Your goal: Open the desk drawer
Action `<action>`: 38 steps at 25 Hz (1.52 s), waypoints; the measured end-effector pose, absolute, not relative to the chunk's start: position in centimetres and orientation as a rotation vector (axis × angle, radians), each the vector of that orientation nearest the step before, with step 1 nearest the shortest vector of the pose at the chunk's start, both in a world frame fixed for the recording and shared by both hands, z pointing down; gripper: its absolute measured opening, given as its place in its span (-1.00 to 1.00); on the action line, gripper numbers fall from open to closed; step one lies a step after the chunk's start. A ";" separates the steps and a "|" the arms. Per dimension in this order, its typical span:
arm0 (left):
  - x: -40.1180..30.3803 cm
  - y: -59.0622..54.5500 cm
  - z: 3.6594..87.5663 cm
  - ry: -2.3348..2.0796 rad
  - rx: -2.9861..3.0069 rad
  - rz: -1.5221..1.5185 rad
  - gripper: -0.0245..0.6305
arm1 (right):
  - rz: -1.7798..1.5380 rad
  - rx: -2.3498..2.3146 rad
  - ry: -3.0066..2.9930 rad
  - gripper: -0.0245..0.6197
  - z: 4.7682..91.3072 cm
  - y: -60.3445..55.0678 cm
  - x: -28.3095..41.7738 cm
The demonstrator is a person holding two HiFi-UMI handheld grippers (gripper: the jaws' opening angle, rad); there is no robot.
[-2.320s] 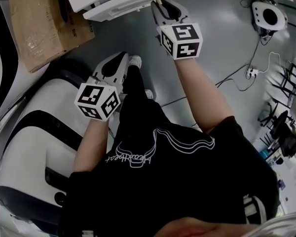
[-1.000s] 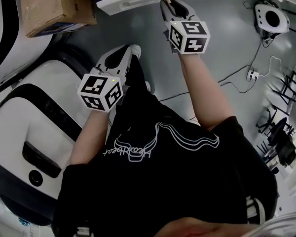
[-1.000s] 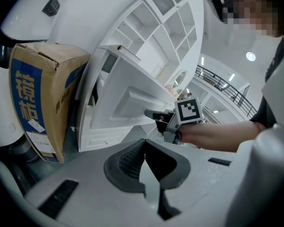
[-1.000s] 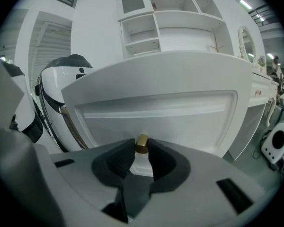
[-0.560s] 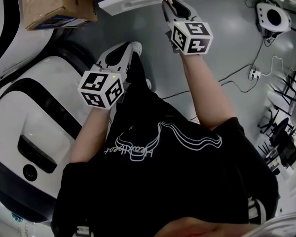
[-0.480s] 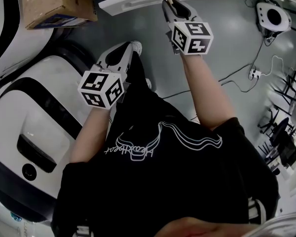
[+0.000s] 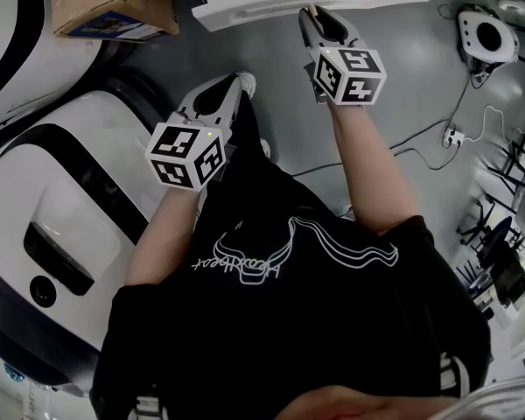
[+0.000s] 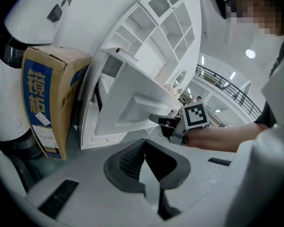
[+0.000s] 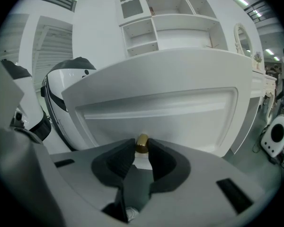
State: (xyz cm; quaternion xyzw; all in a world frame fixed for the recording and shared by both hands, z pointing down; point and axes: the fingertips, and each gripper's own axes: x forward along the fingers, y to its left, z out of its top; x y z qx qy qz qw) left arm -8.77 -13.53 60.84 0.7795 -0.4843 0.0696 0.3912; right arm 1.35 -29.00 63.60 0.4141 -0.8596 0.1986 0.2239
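Note:
The white desk drawer stands pulled out from the desk; its panelled front fills the right gripper view. My right gripper is shut on the small brass knob in the middle of that front, with a pad on each side of it. In the head view the right gripper meets the drawer's front edge. My left gripper hangs lower left, away from the drawer, over the floor. Its jaws are shut with nothing between them. In the left gripper view the drawer shows from the side.
A cardboard box stands on the floor left of the desk. A big white and black machine body lies close at the left. A white round device and cables with a plug block lie on the grey floor at the right.
The right gripper has come back towards me with the knob, and the drawer has slid further out. The left gripper has drifted along with it, still shut.

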 end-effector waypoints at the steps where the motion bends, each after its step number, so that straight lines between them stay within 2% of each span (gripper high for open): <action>1: -8.8 -13.3 60.8 -1.233 1.979 0.176 -0.91 | 0.547 1.142 -2.372 -0.63 63.6 -28.8 1.5; 38: -9.7 -8.5 58.6 -1.308 1.927 0.114 -0.91 | 0.549 1.106 -2.291 -0.63 63.9 -25.1 3.3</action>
